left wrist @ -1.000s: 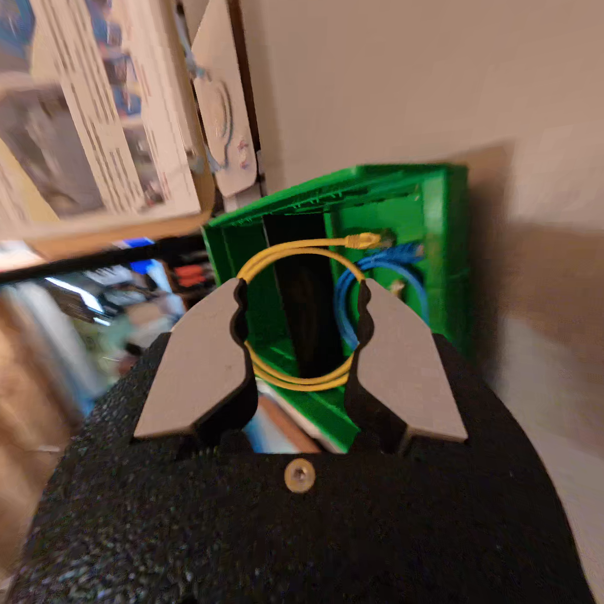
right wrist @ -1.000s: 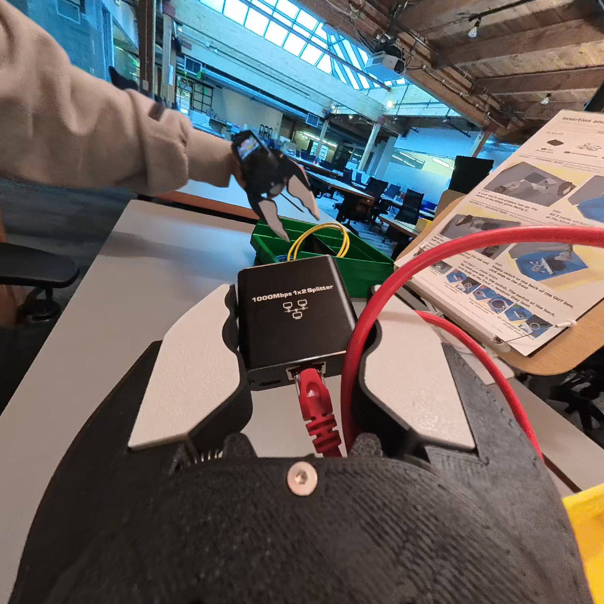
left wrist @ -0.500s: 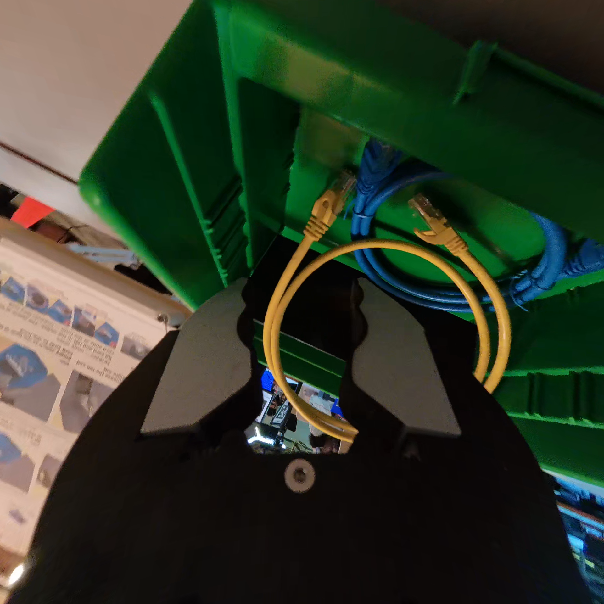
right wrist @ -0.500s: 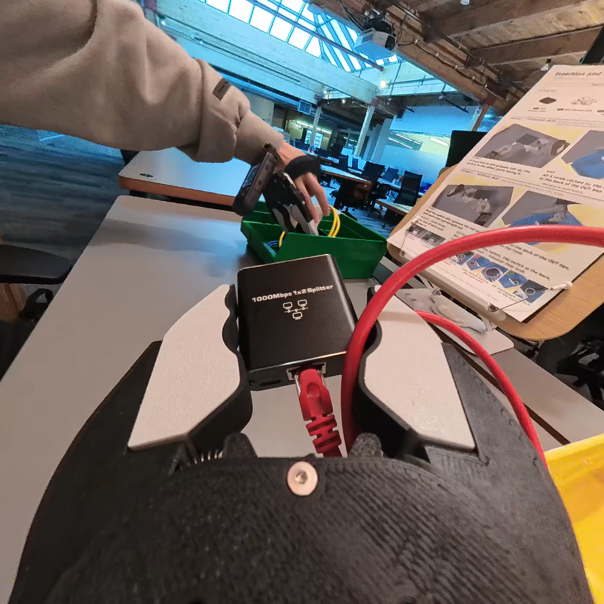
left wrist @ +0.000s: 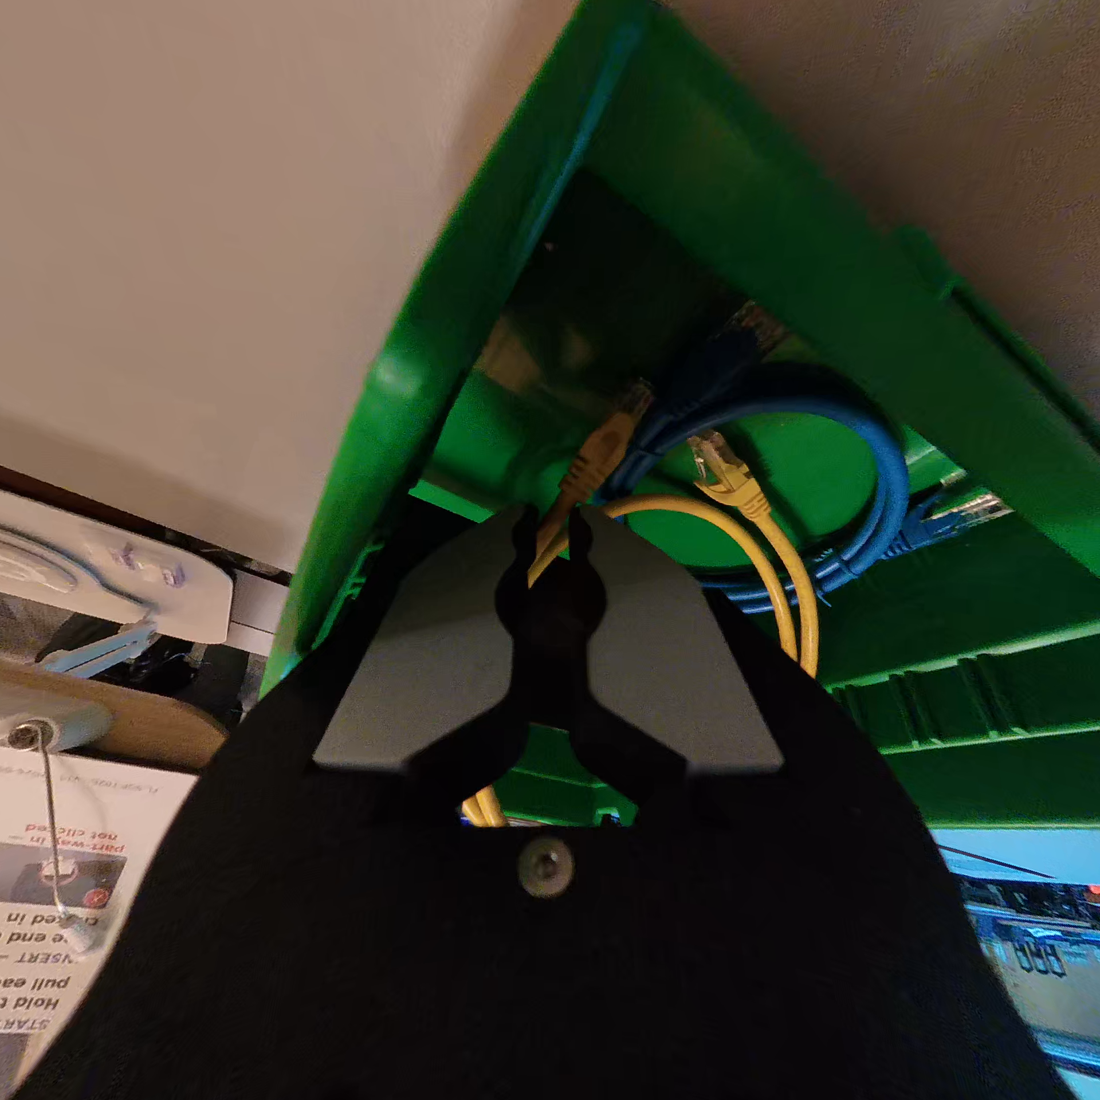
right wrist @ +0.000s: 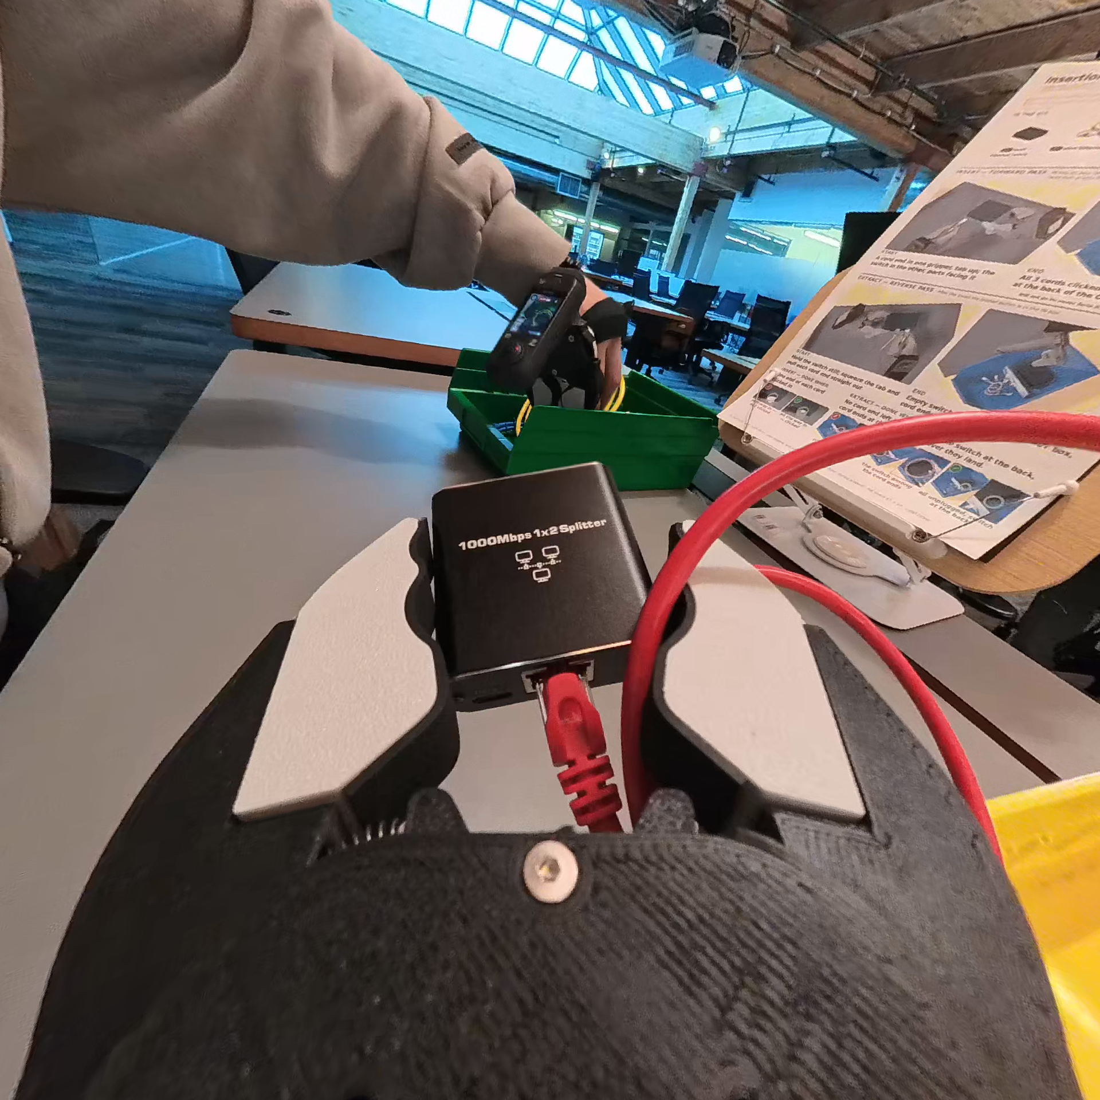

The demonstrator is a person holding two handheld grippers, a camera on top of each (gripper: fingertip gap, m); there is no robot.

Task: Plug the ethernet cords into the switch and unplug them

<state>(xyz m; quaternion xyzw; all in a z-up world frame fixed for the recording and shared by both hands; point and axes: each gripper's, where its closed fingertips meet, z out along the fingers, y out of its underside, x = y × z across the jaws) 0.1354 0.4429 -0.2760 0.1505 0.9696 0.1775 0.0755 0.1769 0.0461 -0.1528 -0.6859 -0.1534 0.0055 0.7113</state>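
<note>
Left wrist view shows the left gripper (left wrist: pixel 550 524) reaching into a green bin (left wrist: pixel 774 196), its fingers drawn together with the tips pinching a yellow ethernet cord (left wrist: pixel 797 601) just behind one plug. That cord loops round inside the bin, its other plug lying free beside a coiled blue ethernet cord (left wrist: pixel 881 452); both cords rest on the bin floor. Right wrist view shows the right gripper (right wrist: pixel 550 550) clamped on the sides of a black switch (right wrist: pixel 536 571), which sits level just above the grey table (right wrist: pixel 238 476). A red ethernet cord (right wrist: pixel 744 488) is plugged into the port facing the camera, then arcs up between the switch and the right finger and sweeps off to the right. Beyond the switch, the green bin (right wrist: pixel 595 440) stands on the table, and a person's grey sleeve (right wrist: pixel 268 131) stretches across to the left gripper (right wrist: pixel 559 381) dipped inside it. An instruction sheet on a wooden board (right wrist: pixel 952 357) leans at the right on a white stand (right wrist: pixel 863 571), and a yellow bin (right wrist: pixel 1059 893) edges in at the lower right.
</note>
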